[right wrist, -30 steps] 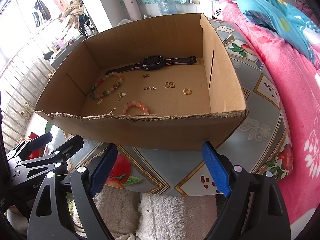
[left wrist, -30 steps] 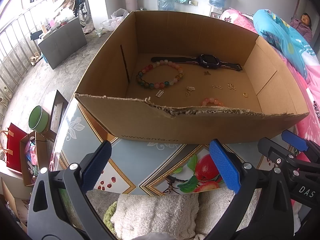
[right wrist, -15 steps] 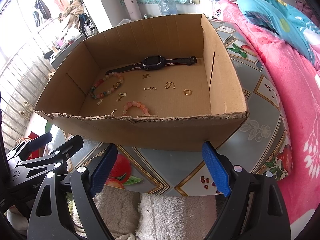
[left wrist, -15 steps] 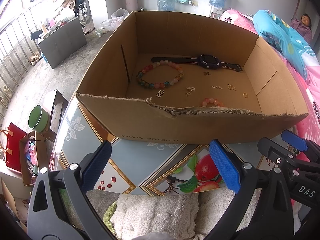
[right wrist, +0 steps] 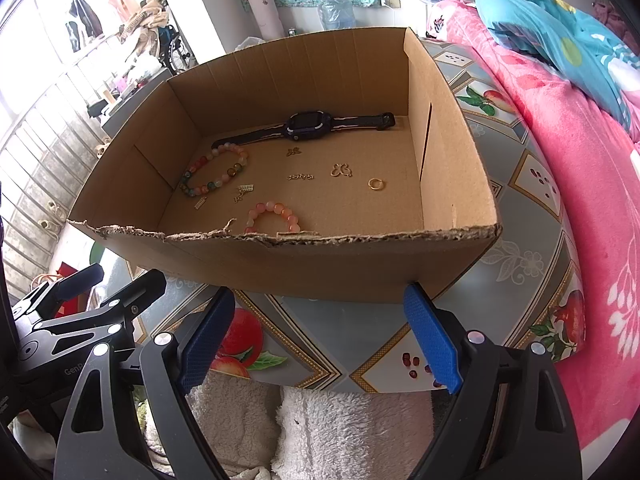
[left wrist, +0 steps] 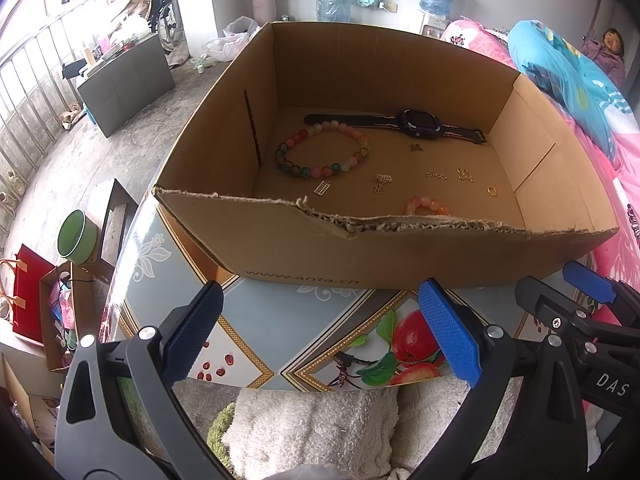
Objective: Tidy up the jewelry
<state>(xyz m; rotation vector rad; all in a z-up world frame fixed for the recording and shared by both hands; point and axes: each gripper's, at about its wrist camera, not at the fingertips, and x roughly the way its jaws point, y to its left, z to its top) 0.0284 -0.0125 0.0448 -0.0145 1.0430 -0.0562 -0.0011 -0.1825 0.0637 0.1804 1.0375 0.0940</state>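
An open cardboard box [left wrist: 304, 252] [right wrist: 320, 268] stands on a patterned table. On its floor lie a dark watch [left wrist: 420, 125] [right wrist: 308, 126], a large multicoloured bead bracelet [left wrist: 320, 152] [right wrist: 214, 174], a small pink bead bracelet [left wrist: 426, 206] [right wrist: 274, 216], a gold ring [left wrist: 492, 191] [right wrist: 377, 184] and several small gold charms [left wrist: 464, 175] [right wrist: 341, 170]. My left gripper [left wrist: 320, 332] and my right gripper [right wrist: 320, 334] both hover open over the table's near edge, in front of the box, with nothing between their blue pads.
A white fluffy cloth [left wrist: 312, 428] [right wrist: 344, 424] lies under both grippers. A pink bed with a blue quilt [right wrist: 560, 32] runs along the right. On the floor at the left stand a green bowl [left wrist: 76, 236], a red bag [left wrist: 26, 292] and a grey cabinet [left wrist: 124, 76].
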